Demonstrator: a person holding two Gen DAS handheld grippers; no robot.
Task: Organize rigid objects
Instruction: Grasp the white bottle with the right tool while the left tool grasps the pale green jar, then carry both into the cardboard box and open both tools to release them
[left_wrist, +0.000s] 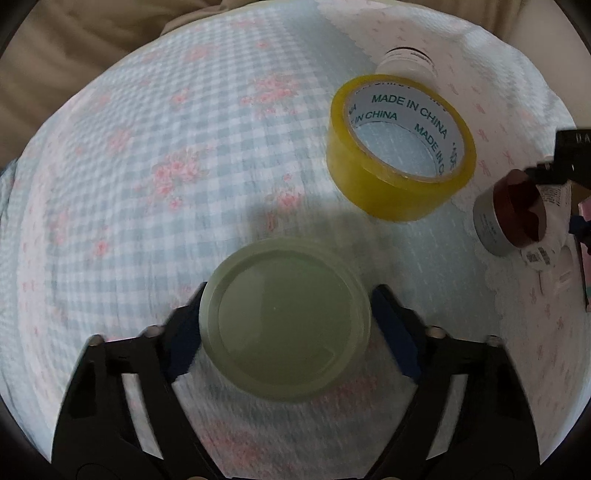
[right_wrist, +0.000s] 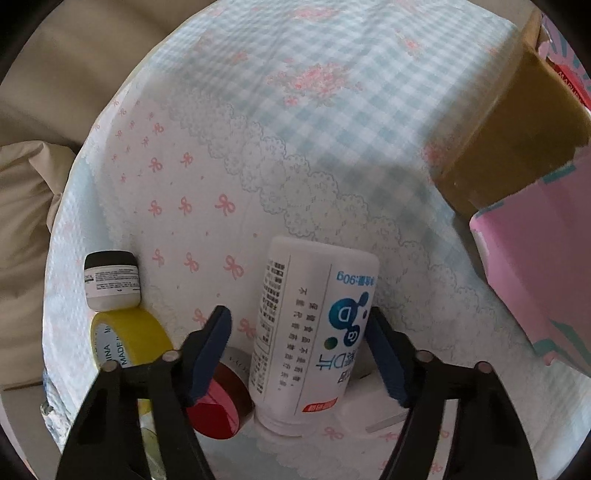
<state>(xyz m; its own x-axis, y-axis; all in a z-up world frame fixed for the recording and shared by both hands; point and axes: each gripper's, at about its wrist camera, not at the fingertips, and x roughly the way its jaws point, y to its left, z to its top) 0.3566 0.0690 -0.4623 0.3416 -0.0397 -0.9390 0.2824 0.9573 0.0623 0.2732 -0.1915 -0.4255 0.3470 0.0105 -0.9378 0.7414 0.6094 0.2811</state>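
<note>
Left gripper (left_wrist: 286, 326) straddles the pale green round lid (left_wrist: 284, 325). Both blue pads (left_wrist: 397, 332) sit against its rim, so it reads as gripped. Lid is on the checked floral cloth (left_wrist: 147, 166), near the bottom of the left wrist view.

Right gripper (right_wrist: 299, 350) brackets a white bottle (right_wrist: 314, 332) with blue print, lying on the bow-patterned part of the cloth with its base pointing away. Right pad touches the bottle side. Left pad (right_wrist: 208, 354) stands clear with a visible gap, so not clamped, jaws read as open around it.

Other items:
- Yellow tape roll (left_wrist: 400, 147) lies flat, up and right of the lid, apart from it.
- Small white jar with a dark cap (right_wrist: 112, 282) is touching or just behind the tape roll; in the left view only its top shows.
- Red-lidded round tin (right_wrist: 221, 402) lies just left of the bottle, partly under the right gripper's left finger.
- Pink box (right_wrist: 543, 277) and a brown cardboard box (right_wrist: 517, 122) sit at the right edge, well apart from the bottle.

Beige fabric (right_wrist: 55, 110) surrounds the cloth.
</note>
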